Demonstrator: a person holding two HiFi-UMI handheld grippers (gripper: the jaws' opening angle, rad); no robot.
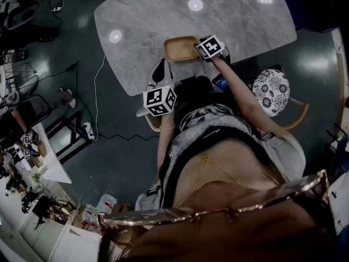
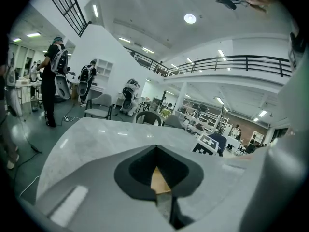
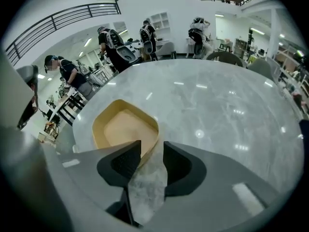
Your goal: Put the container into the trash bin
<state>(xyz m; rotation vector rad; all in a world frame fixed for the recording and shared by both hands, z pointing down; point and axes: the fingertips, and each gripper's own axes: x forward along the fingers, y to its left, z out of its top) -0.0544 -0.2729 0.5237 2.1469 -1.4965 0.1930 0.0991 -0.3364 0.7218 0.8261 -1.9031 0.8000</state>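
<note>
The container (image 3: 126, 129) sits at centre left of the right gripper view, on the table (image 3: 227, 95) near its edge. It looks like a thin, light, shallow tray, probably stiff at the rim but easy to crush. Your right gripper (image 3: 151, 151) stands wide with the near rim between its jaws, so pinch there, gently. Your left gripper (image 2: 156, 149) is closed and holds nothing.

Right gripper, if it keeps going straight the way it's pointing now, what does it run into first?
Most likely the near rim of the container: the open jaws of the right gripper straddle that wall, with the table top just beneath. How close they are is hard to judge.
</note>
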